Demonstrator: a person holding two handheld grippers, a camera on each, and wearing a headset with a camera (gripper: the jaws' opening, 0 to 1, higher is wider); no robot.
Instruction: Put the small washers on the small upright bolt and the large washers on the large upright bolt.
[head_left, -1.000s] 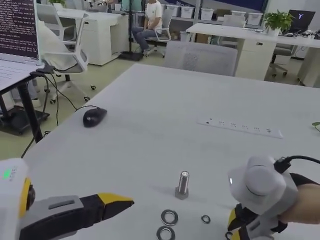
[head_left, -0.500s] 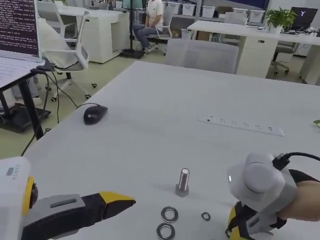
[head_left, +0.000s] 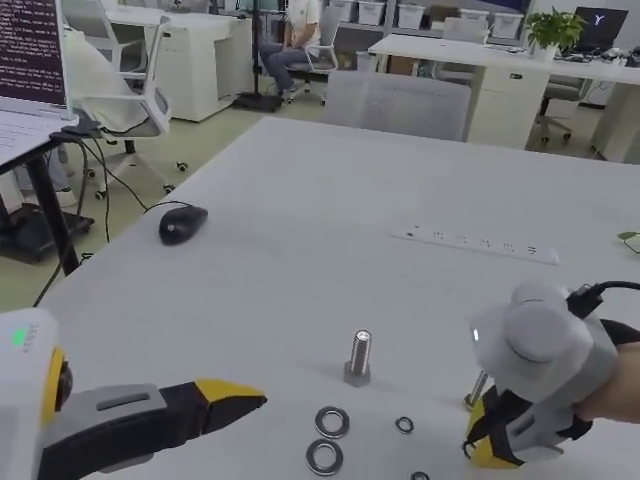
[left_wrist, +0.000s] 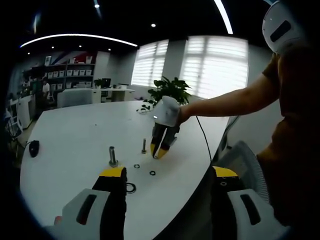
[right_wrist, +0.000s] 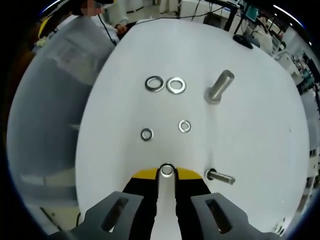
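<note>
1 washer, right claw; Y-logo monitor

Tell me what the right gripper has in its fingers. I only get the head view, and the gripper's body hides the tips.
Observer: The right gripper view shows the right gripper pinching a small washer between its fingertips.
Operator: Where is the small bolt from there?
Observer: The small bolt stands just beside the fingertips, apart from them.
Operator: Is the left gripper open or shut?
Observer: The left gripper view shows the left gripper wide open, holding nothing.
</note>
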